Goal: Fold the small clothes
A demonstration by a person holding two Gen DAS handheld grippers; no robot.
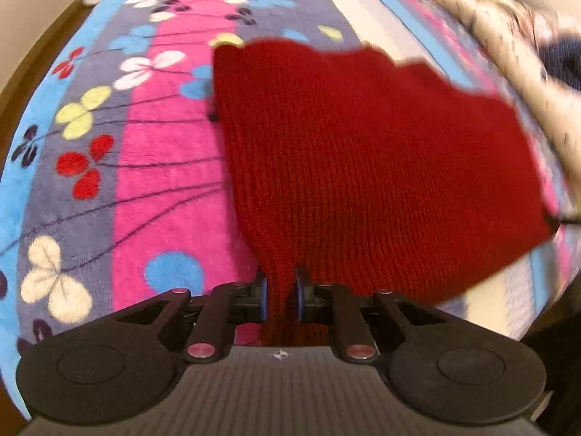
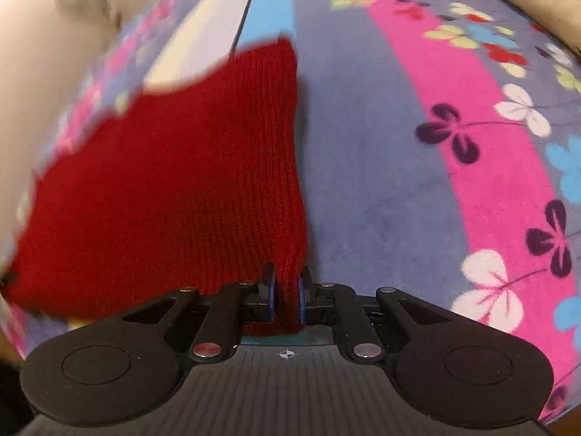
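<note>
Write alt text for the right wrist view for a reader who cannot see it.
The right hand-held gripper is shut on the near corner of a red knitted garment, which stretches away to the left. Beneath it lies a fleece blanket striped in pink, grey and blue with a clover print.

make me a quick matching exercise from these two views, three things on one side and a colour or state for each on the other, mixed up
Things:
1. knit garment
2. blanket
3. left gripper

Colour or state:
a. striped pink, blue and grey with clover shapes
b. dark red
c. shut on a bunched edge of the knit

Pairs: 1-b, 2-a, 3-c. The right gripper also pinches an edge of the same garment.
</note>
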